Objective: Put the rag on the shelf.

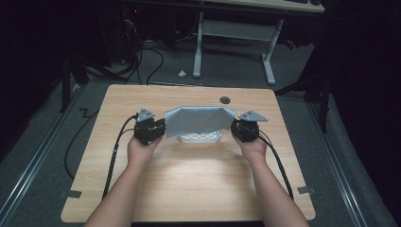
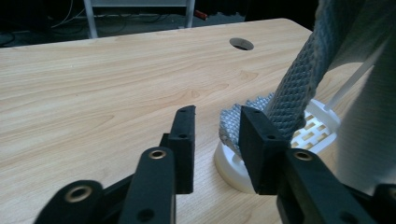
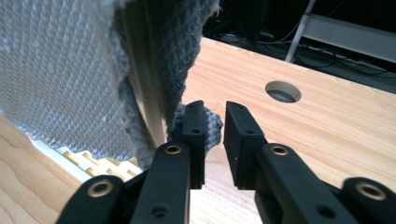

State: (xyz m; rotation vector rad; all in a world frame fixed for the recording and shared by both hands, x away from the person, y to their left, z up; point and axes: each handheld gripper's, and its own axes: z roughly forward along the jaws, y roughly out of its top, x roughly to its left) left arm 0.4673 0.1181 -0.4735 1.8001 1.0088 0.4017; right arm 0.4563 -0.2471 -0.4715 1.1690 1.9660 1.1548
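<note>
A grey waffle-weave cloth is draped like a tent over a white slotted rack at the middle of the wooden table. My left gripper sits at the cloth's left edge. In the left gripper view it is open, with bare table between its jaws and the cloth and rack just beyond the right jaw. My right gripper is at the cloth's right edge. It is open by a narrow gap holding nothing, with the cloth hanging beside its left jaw over the rack.
A round cable hole lies in the table behind the cloth, also seen as the hole and the hole. Beyond the table a desk with white legs stands on the grey floor, with cables at the left.
</note>
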